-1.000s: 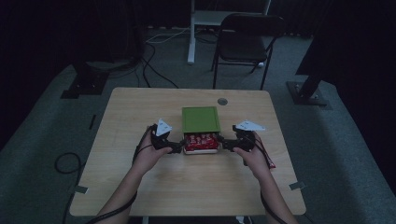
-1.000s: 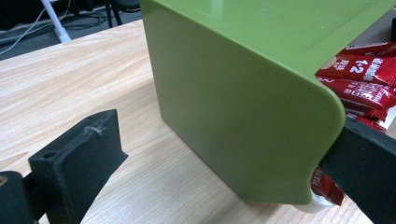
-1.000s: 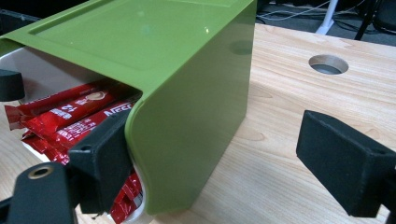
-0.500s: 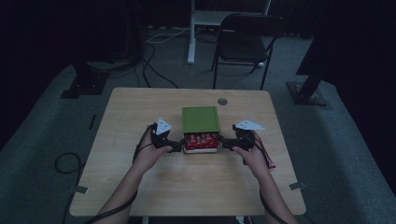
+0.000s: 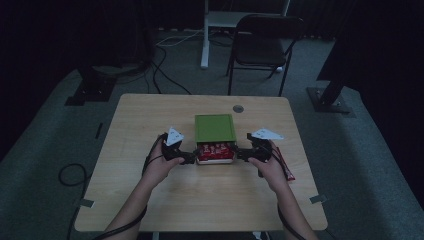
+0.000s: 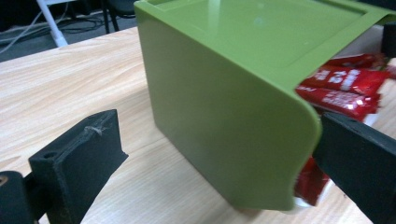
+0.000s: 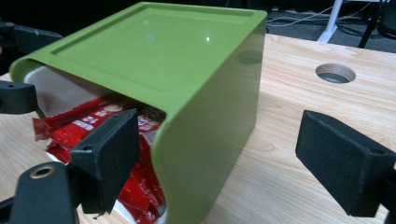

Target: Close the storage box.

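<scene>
In the high view, the green cover (image 5: 215,128) is seen lying between the 2 grippers, over a white tray of red sachets (image 5: 215,149) whose near end is left exposed toward the person. The left gripper (image 5: 186,158) is brought in from one flank and the right gripper (image 5: 241,154) from the other, each about equally near to a front corner; the long axis of the box is judged to run away from the person, across the line joining the 2 sets of jaws. One more red sachet (image 5: 286,163) is seen on the table (image 5: 150,120) just outside the right hand.

In the left gripper view, the jaws are held wide apart and nothing is gripped. The cover's rounded near corner (image 6: 280,140) is placed between them, touching or almost touching the one finger (image 6: 359,154), while the other finger (image 6: 79,158) stands well clear of the green side wall.

In the right gripper view, the jaws are likewise spread wide and empty. The cover's corner (image 7: 196,158) is straddled: one finger (image 7: 109,158) is set in front of the opening against the sachets (image 7: 79,126), the other (image 7: 345,158) well outside the wall, so a closing is judged to pinch that wall
</scene>
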Demonstrator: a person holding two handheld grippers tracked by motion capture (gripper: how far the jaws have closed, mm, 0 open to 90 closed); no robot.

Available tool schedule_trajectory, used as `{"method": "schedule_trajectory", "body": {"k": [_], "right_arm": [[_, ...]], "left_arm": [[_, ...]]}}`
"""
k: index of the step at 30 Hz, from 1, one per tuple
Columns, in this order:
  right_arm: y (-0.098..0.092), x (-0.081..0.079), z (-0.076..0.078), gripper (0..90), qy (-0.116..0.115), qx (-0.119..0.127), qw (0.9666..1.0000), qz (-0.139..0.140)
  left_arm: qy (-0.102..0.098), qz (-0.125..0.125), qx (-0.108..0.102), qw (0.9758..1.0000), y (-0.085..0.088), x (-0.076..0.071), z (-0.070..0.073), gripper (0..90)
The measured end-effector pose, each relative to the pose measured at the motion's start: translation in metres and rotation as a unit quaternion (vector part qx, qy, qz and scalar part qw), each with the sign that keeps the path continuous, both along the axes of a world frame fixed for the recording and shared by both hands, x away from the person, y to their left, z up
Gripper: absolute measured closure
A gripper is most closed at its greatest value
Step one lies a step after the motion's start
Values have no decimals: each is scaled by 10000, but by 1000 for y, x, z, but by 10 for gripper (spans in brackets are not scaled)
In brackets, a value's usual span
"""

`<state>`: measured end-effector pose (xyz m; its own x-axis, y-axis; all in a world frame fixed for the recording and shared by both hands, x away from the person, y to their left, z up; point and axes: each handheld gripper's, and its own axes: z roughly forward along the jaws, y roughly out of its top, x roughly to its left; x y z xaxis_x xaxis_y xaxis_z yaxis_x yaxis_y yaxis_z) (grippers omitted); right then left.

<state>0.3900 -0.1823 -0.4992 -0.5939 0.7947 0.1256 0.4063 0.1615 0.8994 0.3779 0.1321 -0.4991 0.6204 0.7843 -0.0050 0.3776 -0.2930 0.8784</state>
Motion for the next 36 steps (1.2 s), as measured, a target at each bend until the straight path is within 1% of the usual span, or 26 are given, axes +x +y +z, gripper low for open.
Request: {"method": "schedule_trajectory", "body": {"k": [3,5,8,11,17,18,20,22,24,27,33,36], "right_arm": [[0,-3,2,133,-31,-13,10000,13],[-1,-3,2,132,-31,6,10000,-8],[-3,-4,3,132,-36,15,10000,-35],[-5,-6,4,131,-49,26,10000,-52],[-7,-7,2,131,-32,7,10000,-73],[-9,-8,0,131,-2,-7,9999,-110],[-11,-8,0,131,-21,-20,9999,-126],[-12,-9,0,131,-13,-11,9999,-150],[-14,-10,0,131,-25,-25,9999,-167],[-16,-12,0,131,-28,-37,9998,-184],[-21,-15,0,131,-34,-53,9998,-195],[-23,-17,-1,131,-40,-58,9998,-211]], "left_arm": [[118,-42,-81,9999,0,-4,0,23],[57,-74,-10,10000,0,-5,1,23],[39,-81,81,9999,0,-7,2,22],[40,-68,5,10000,2,-8,3,23],[72,-73,23,9999,5,-11,4,22],[80,-77,42,9999,6,-11,4,22],[87,-73,68,9999,7,-12,4,23],[114,-75,46,9999,9,-14,3,23],[118,-62,80,9999,10,-15,2,23],[123,-38,42,9999,12,-16,2,23],[170,9,32,9998,18,-18,-1,23],[153,38,33,9999,20,-19,-2,23]]}}
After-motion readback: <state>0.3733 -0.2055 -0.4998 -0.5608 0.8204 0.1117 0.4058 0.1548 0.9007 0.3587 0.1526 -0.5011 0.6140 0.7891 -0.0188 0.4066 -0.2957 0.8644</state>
